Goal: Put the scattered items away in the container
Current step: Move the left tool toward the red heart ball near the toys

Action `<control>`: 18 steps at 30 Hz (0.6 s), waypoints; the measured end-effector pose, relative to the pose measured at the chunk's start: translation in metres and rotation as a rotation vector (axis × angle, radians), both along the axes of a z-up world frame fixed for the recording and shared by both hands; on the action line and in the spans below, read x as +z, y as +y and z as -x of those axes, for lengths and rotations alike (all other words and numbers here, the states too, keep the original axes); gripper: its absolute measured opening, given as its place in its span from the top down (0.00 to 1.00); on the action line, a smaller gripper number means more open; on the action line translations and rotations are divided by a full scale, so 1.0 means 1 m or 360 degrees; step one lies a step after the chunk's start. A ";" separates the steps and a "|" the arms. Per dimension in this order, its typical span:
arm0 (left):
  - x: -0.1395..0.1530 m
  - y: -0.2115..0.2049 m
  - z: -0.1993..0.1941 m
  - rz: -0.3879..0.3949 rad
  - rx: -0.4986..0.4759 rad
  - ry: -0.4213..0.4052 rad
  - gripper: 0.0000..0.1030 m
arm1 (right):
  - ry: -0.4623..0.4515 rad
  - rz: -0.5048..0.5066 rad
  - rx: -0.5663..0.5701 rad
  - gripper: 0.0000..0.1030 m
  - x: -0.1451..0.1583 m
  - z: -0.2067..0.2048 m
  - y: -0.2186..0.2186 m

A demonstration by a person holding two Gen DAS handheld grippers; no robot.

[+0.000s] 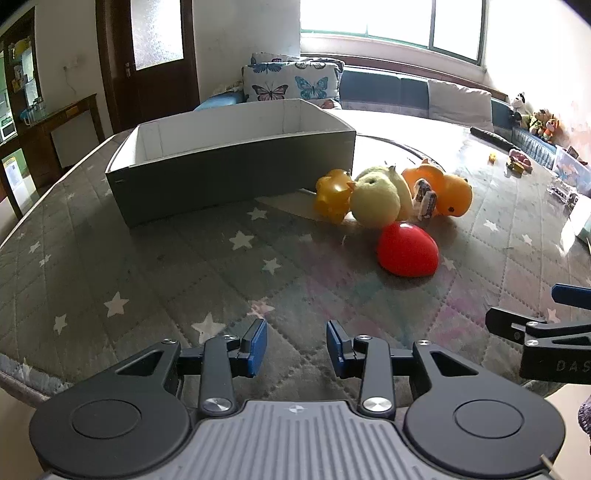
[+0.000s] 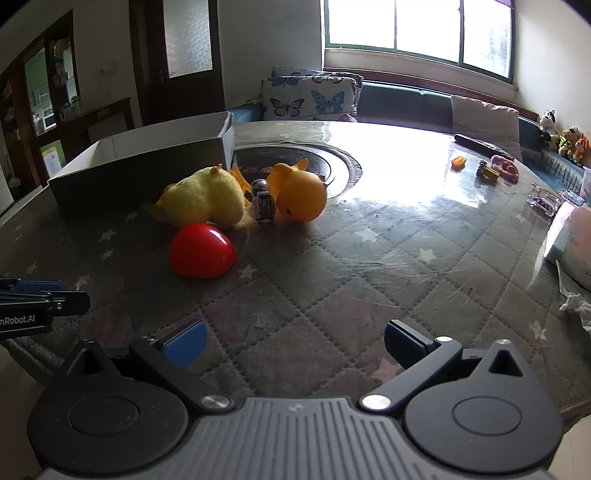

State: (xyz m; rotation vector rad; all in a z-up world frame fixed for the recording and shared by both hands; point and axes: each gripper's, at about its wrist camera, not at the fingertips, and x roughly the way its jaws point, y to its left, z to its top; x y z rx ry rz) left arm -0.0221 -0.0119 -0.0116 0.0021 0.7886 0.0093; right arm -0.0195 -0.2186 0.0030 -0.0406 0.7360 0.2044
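Round bench (image 1: pixel 155 258) under a grey quilted cover with white stars, clear glossy film on top, strong window glare on the far half. Dark ring of an inset plate (image 2: pixel 332 158) visible at bench centre.

Open cardboard box (image 1: pixel 229 173), dark outside, white inside, sitting far left on the bench; nothing seen in the visible part of its interior.

Toy cluster just right of the box's near corner: amber toy (image 1: pixel 332 194), yellow plush (image 1: pixel 376 199), small printed can (image 1: pixel 424 201), orange rubber duck (image 1: pixel 448 194), all touching or nearly so. Red heart-shaped toy (image 1: pixel 408 249) in front of the plush, closest to both cameras. All on the bench, none in the box.

Left gripper (image 1: pixel 297 349) low over the near bench edge, tilted down; blue-padded fingers (image 1: pixel 258 347) spread, nothing between. Right gripper (image 2: pixel 295 341) beside it, fingers (image 2: pixel 186 345) spread wider, also empty.

Far right of bench: black remote (image 2: pixel 484 146), small orange block (image 2: pixel 459 162), small yellow toy and pink item (image 2: pixel 504 168), clear tray (image 2: pixel 543 201), pale packet (image 2: pixel 570 240) at the edge.

Room: bright window (image 2: pixel 417 26), blue sofa with butterfly cushions (image 1: pixel 291 81), soft toys (image 1: pixel 543 122) on the right ledge, dark wood door (image 1: pixel 147 55) with frosted pane, sideboard and shelves (image 1: pixel 55 125) at left.
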 end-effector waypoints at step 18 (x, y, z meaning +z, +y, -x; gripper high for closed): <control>-0.002 -0.008 -0.004 -0.0019 0.0010 0.0032 0.63 | 0.0031 0.0015 0.0037 0.00 0.000 0.000 0.012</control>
